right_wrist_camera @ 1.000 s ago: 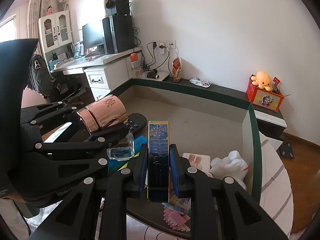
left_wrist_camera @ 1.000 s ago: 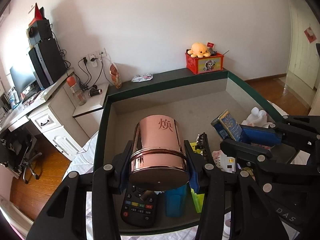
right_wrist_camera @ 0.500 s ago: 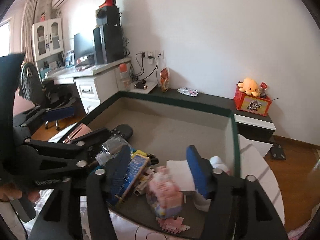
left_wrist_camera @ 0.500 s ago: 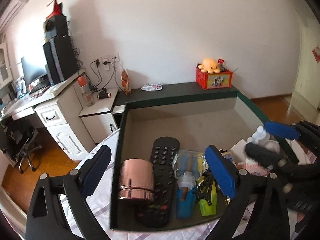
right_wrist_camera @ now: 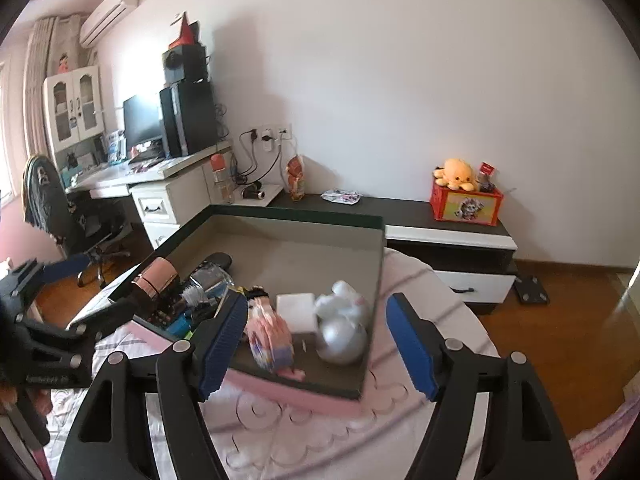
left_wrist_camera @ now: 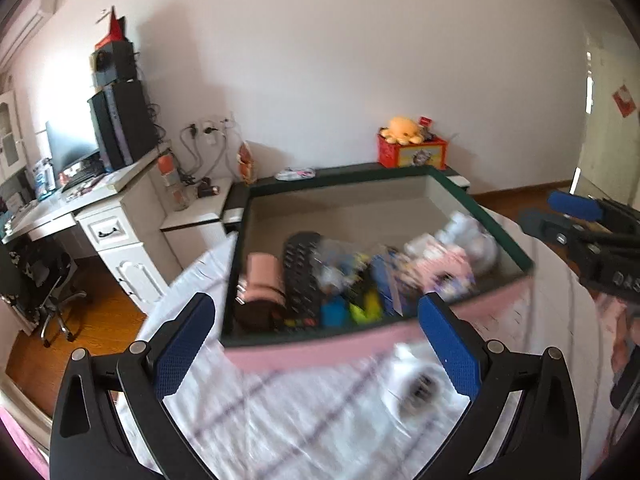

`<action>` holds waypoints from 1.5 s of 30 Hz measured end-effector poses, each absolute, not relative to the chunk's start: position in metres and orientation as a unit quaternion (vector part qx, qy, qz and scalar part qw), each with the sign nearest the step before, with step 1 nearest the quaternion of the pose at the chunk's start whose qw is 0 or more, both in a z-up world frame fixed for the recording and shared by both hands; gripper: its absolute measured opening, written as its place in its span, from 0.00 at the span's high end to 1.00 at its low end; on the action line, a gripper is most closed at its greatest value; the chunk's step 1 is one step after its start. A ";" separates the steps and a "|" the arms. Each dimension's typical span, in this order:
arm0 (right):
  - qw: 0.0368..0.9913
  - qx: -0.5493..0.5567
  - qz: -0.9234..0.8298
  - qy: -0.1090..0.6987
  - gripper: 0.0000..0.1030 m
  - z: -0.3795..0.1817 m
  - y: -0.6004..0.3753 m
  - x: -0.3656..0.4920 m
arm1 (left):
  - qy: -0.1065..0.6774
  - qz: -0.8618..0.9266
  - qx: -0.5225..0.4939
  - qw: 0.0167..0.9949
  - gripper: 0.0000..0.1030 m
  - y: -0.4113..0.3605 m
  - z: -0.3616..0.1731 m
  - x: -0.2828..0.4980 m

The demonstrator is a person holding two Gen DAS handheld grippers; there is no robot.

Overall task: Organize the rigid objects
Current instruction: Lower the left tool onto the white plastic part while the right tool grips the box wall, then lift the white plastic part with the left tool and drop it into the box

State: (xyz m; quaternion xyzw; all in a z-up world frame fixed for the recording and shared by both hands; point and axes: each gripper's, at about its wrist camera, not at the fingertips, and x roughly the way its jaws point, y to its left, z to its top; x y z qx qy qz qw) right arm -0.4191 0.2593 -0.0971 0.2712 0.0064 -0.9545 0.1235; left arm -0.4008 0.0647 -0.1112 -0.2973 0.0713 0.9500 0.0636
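A dark green-rimmed box (left_wrist_camera: 484,216) (right_wrist_camera: 296,214) sits on a bed. Along its near wall lie a copper tin (left_wrist_camera: 260,276) (right_wrist_camera: 158,278), a black remote (left_wrist_camera: 300,268), a blue book (left_wrist_camera: 384,284), a pink block toy (right_wrist_camera: 268,334), a white box (right_wrist_camera: 296,310), a white plush (right_wrist_camera: 344,304) and a silver ball (right_wrist_camera: 342,340). My left gripper (left_wrist_camera: 316,344) is open and empty, held back from the box over the bedsheet. My right gripper (right_wrist_camera: 318,348) is open and empty in front of the box's near right corner.
A white desk (right_wrist_camera: 168,184) with a monitor and speakers stands to the left, with an office chair (right_wrist_camera: 60,208) beside it. A low dark cabinet (right_wrist_camera: 448,220) behind the box carries a red box with an orange plush (right_wrist_camera: 460,172). The left wrist view is motion-blurred.
Both grippers let go: the left released the copper tin, the right the blue book, both now lying in the box. Both then pulled back from the box, open.
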 end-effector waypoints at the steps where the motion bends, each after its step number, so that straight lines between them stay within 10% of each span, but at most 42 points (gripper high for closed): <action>1: 0.122 0.272 -0.954 0.004 0.27 -0.098 0.262 -0.415 | 0.074 0.949 -0.300 0.067 0.00 0.069 -0.113 -0.396; 23: 0.107 0.316 -0.942 -0.018 0.24 -0.120 0.303 -0.414 | 0.103 0.913 -0.388 0.065 0.01 0.116 -0.176 -0.401; 26: 0.104 0.339 -0.935 -0.007 0.24 -0.122 0.300 -0.440 | 0.114 0.911 -0.391 0.067 0.13 0.116 -0.179 -0.404; 36: 0.133 0.441 -0.888 0.005 0.81 -0.157 0.284 -0.493 | 0.129 0.901 -0.407 0.070 0.45 0.108 -0.190 -0.415; 45: 0.119 0.448 -0.886 0.022 0.82 -0.158 0.277 -0.488 | 0.115 0.919 -0.374 0.055 0.47 0.073 -0.161 -0.394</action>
